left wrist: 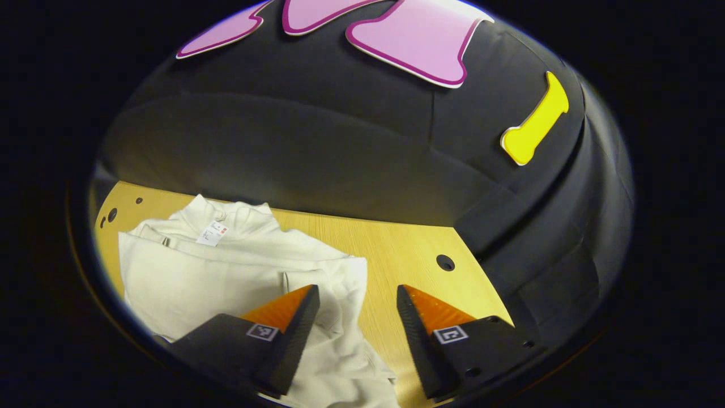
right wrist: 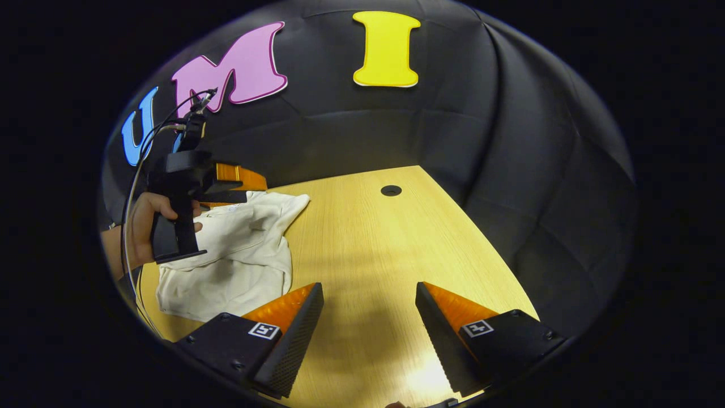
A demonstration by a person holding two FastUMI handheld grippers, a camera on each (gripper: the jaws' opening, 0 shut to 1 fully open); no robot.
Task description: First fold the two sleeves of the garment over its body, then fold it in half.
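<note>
Left gripper view: a wooden table [left wrist: 396, 249] carries a cream garment [left wrist: 226, 272], lying rumpled toward the table's left edge with its collar at the far edge, by the booth wall. Both sleeves look gathered over the body, though the creases make that hard to confirm. Above the garment's right side the left gripper [left wrist: 357, 314] hovers, fingers spread and empty. In the right gripper view, the right gripper [right wrist: 368, 317] hangs over bare wood, likewise spread. The halving fold likely remains; it would go best with each gripper pinching one hem corner and carrying both evenly to the collar.
</note>
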